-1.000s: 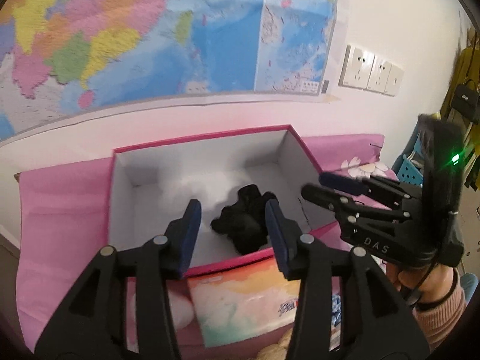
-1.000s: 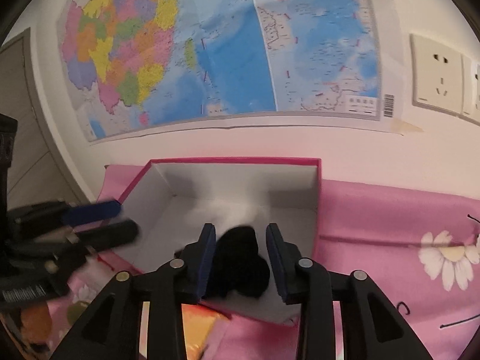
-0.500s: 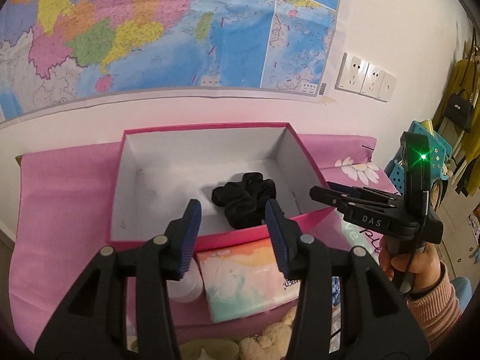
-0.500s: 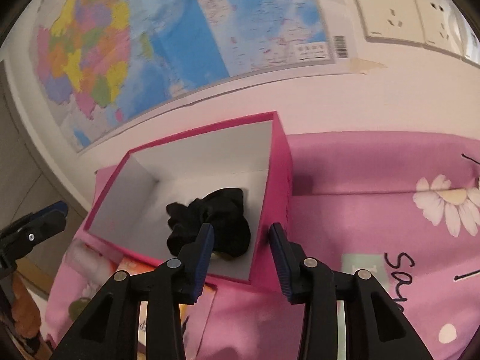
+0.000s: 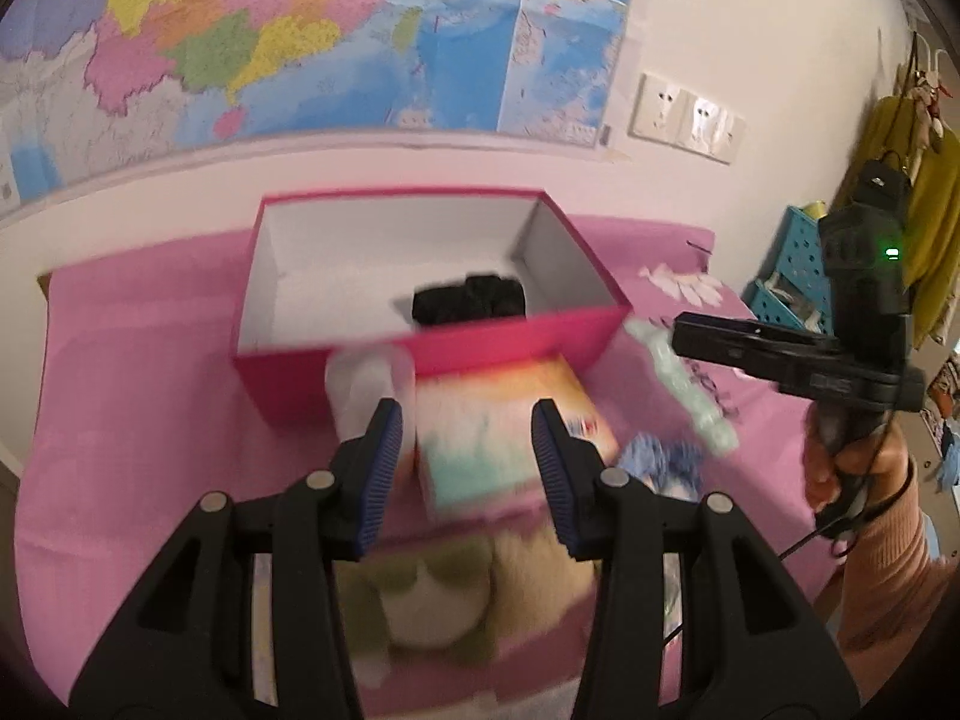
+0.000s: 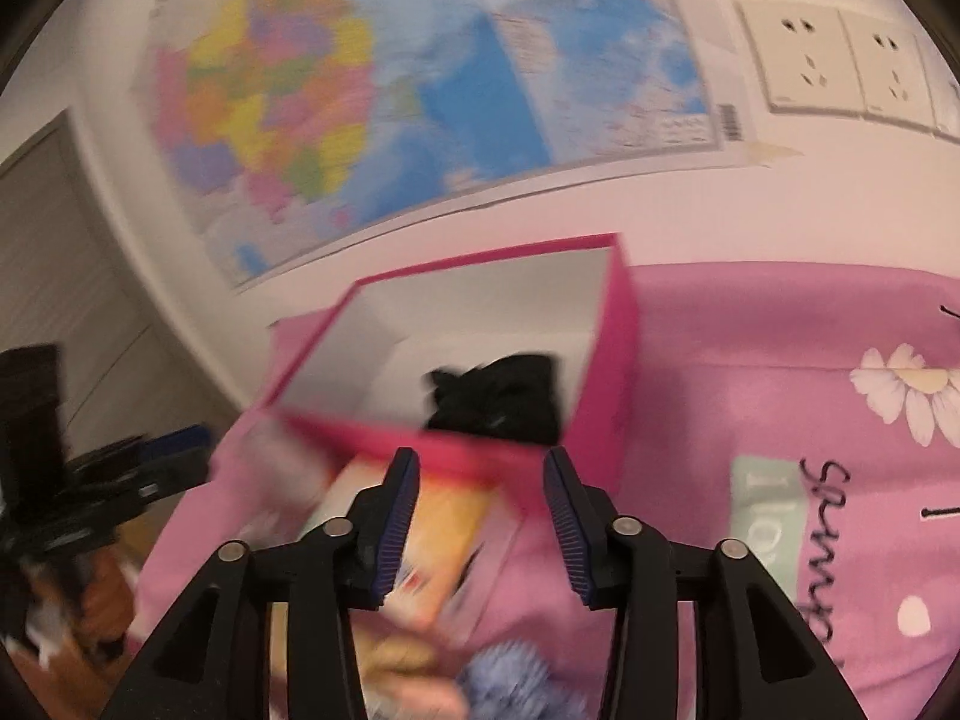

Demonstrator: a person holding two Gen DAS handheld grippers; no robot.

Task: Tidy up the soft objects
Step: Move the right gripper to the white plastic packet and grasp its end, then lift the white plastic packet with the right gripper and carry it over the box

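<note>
Black scrunchie (image 6: 495,399) boxed, beyond empty jaws

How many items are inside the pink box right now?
1. A black soft item lies on the floor of the pink box, toward its right end near the front wall. That wall hides part of the floor, so something small could be missed.

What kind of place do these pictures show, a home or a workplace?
Most likely a room in a home, perhaps a bedroom. A pink flower-print cloth covers the surface, a large wall map hangs above it beside wall sockets, and yellow clothes hang at the right.
</note>
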